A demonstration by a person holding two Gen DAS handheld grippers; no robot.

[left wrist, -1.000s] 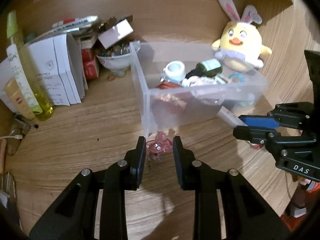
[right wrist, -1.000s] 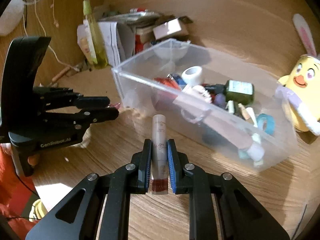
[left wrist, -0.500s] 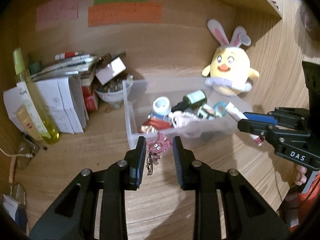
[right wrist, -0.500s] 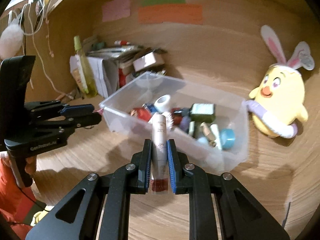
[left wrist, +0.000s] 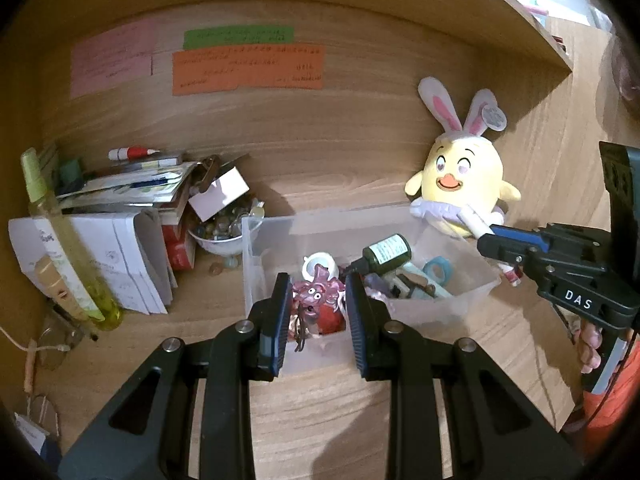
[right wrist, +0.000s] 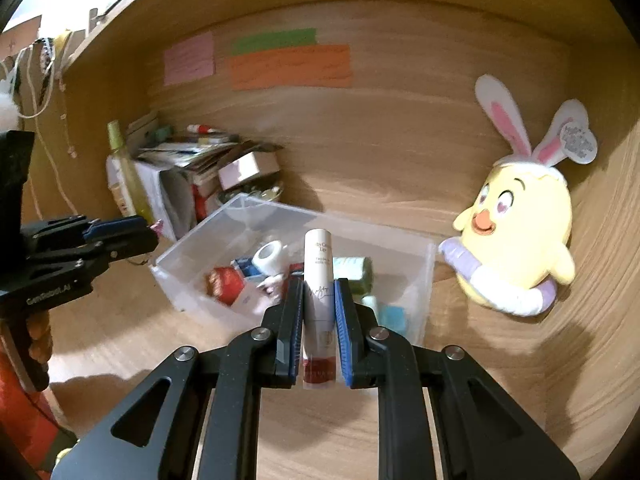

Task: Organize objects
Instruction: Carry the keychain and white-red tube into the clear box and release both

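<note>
Left wrist view: left gripper [left wrist: 315,298] jaws pinch a pink toy [left wrist: 316,294] at lower centre, in front of the clear box [left wrist: 456,304]. Only the right wrist view shows the tube [right wrist: 319,300] whole: right gripper [right wrist: 319,312] jaws clamp it, long axis pointing away, cap toward the box.

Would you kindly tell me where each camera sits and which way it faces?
Left wrist: on the left claw, looking along its fingers over the clear bin to the back wall; it holds a pink toy; the right claw shows at right.
Right wrist: on the right claw, facing the bin, gripping a white tube; the left claw shows at left.
Shared: bin, plush chick.
</note>
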